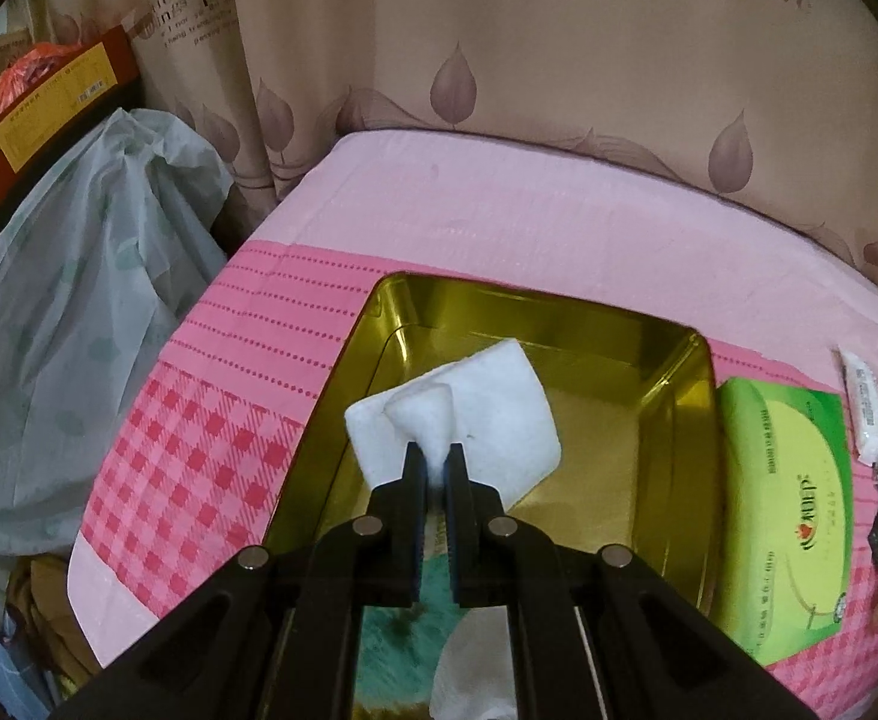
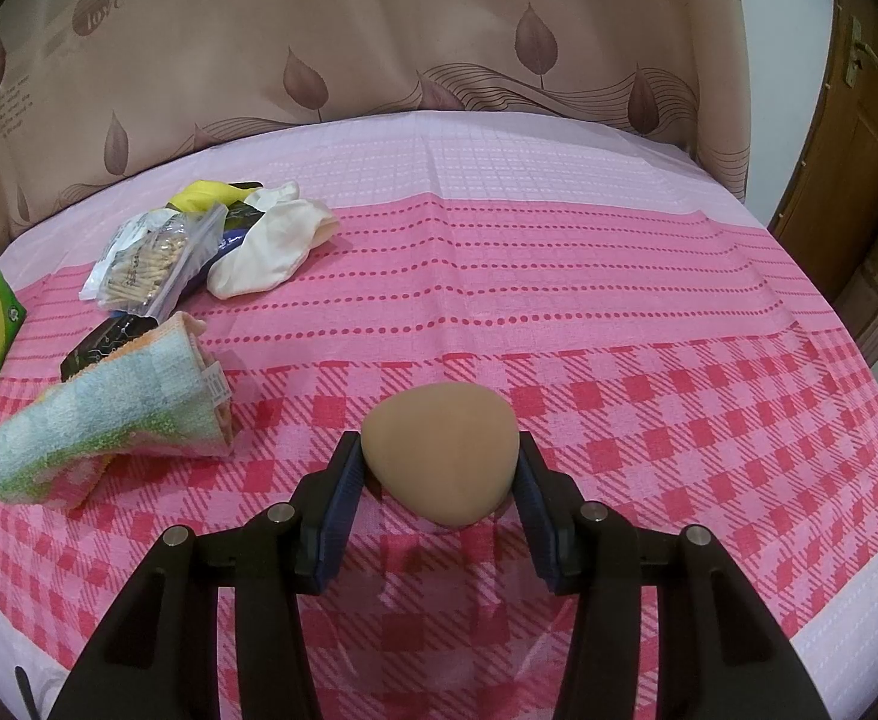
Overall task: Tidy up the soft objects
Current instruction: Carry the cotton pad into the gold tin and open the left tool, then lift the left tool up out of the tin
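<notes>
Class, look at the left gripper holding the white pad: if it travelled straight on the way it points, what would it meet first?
Probably the gold tin. The left gripper, jaws shut on the white cotton pad, points down into it, so the pad would likely touch the tin's floor or far wall first. Depth is unclear.

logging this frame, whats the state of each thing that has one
left claw: shut on white cotton pad
white cotton pad: pinched, held over the tin
gold tin: open, lidless
right claw: shut on beige sponge
beige sponge: gripped on both sides
towel: rolled, lying on the cloth
green tissue box: lying flat beside the tin
</notes>
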The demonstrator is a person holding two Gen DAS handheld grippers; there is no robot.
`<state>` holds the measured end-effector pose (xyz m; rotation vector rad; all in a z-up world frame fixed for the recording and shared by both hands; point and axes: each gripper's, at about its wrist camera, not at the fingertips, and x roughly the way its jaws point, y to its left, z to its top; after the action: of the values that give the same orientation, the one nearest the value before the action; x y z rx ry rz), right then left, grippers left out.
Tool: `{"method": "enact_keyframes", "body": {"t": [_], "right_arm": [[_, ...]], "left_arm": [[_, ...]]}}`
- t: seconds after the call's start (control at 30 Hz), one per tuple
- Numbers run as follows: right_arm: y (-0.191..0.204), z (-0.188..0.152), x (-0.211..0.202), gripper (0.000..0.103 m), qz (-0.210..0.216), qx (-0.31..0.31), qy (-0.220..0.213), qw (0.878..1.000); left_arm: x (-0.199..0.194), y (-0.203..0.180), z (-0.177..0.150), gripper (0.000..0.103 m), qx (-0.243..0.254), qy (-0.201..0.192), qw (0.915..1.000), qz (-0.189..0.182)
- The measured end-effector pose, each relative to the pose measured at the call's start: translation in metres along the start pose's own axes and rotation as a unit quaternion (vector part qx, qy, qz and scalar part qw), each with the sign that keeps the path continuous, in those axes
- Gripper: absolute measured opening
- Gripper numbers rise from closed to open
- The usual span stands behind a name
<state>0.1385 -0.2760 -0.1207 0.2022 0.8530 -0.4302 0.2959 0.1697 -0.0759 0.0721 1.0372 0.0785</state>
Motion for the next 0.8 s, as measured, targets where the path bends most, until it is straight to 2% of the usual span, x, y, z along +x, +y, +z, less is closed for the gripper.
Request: {"method": "enact_keyframes", "body": {"t": [0.3,0.37,0.43,0.5,0.67,0.8], "right_arm": [[0.005,0.001,0.001,0.045,-0.002,-0.001,0.001,1.000],[0.005,0.001,0.001,0.045,-0.003,-0.001,0.001,1.000],[0.007,0.001,0.001,0.045,-0.004,-0.001,0.001,1.000],[0.009,0.002,0.001,0.045,-0.004,-0.002,0.001,1.000],[0.009,0.002,0.001,0.045,-0.005,-0.001,0.002,1.000],[0.015,0.003,0.002,0.045,-0.008,-0.001,0.002,1.000]], "left_arm": [[0.006,0.004,-0.003,0.011,-0.004,0.009,0.9999,-0.004],[0.004,0.005,-0.004,0.019,-0.003,0.008,0.9999,-0.005],[0.000,0.005,-0.004,0.032,-0.003,0.005,1.0000,-0.007],[-0.006,0.006,-0.005,0.038,-0.002,-0.001,1.0000,-0.010],[-0.027,0.011,-0.007,0.040,-0.007,-0.014,0.9998,-0.009],[-0.054,0.017,-0.020,0.043,-0.011,-0.042,0.9991,0.006]]}}
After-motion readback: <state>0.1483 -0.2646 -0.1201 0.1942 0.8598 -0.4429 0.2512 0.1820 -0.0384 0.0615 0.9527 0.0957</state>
